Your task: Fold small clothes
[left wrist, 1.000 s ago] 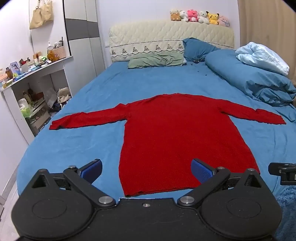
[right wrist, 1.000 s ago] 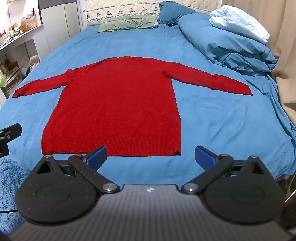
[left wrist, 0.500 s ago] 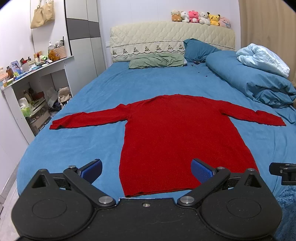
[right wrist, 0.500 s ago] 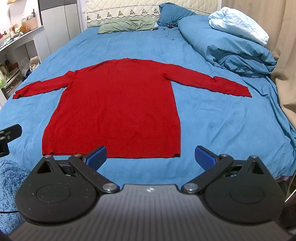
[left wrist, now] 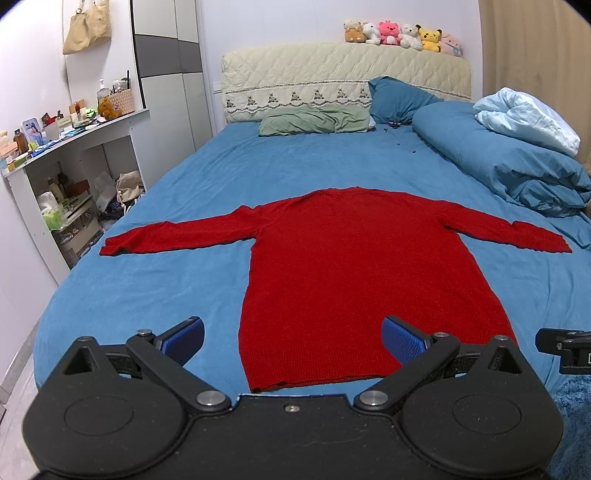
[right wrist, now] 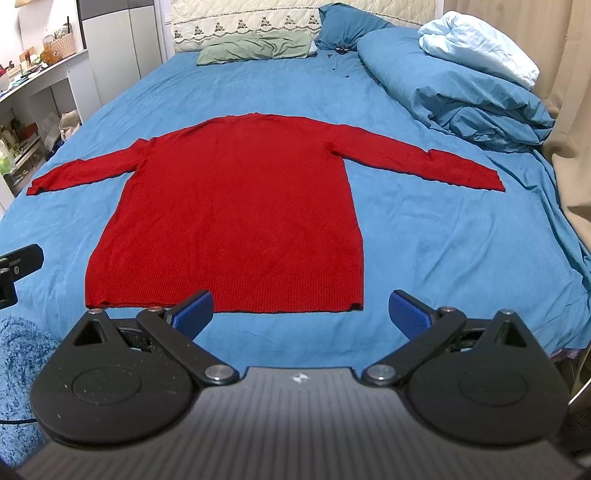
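A red sweater (left wrist: 369, 273) lies flat on the bed (left wrist: 155, 280). Both the left gripper (left wrist: 291, 338) and right gripper (right wrist: 301, 312) are spread apart, empty. Only the left view shows the plush toys (left wrist: 402, 34).

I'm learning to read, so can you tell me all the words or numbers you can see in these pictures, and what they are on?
No text here reads clearly.
Small white logo mark on the right gripper body: a symbol, not letters.
A white mark on the black part at the left view's right edge: cut off, unreadable.
Bottles and boxes on the shelf: labels too small and blurred.
Red sweater: no print visible.
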The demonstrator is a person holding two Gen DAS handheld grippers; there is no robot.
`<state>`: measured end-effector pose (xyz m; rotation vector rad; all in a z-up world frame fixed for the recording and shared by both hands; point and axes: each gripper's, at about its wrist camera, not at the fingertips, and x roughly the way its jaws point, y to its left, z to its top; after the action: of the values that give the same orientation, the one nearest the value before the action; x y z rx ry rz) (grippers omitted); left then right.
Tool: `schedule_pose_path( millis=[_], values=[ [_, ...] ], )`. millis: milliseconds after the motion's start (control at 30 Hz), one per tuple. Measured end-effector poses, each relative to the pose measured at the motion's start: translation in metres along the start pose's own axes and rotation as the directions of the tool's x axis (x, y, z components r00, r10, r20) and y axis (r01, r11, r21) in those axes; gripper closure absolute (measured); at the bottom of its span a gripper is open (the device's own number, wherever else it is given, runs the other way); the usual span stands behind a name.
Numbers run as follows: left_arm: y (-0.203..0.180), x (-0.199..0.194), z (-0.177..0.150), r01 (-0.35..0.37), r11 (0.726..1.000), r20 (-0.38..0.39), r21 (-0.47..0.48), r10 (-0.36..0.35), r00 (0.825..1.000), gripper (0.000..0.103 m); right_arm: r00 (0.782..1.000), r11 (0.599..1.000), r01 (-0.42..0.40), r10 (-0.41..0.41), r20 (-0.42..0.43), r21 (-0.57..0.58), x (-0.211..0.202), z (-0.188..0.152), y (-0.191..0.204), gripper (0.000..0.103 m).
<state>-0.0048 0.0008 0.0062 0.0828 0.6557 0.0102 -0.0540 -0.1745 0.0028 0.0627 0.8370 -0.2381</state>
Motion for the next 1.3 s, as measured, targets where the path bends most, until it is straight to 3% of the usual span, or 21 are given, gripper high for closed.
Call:
schedule_pose_path(
  millis=[1300],
  values=[
    [0.0005,0.0002,-0.0005,-0.005,1.0,0.001,0.003,0.005,1.0,0.0,1.0,1.0,0.007,-0.007,-0.006,0.004,0.0,0.0014,0.0012,0.0]
  ],
)
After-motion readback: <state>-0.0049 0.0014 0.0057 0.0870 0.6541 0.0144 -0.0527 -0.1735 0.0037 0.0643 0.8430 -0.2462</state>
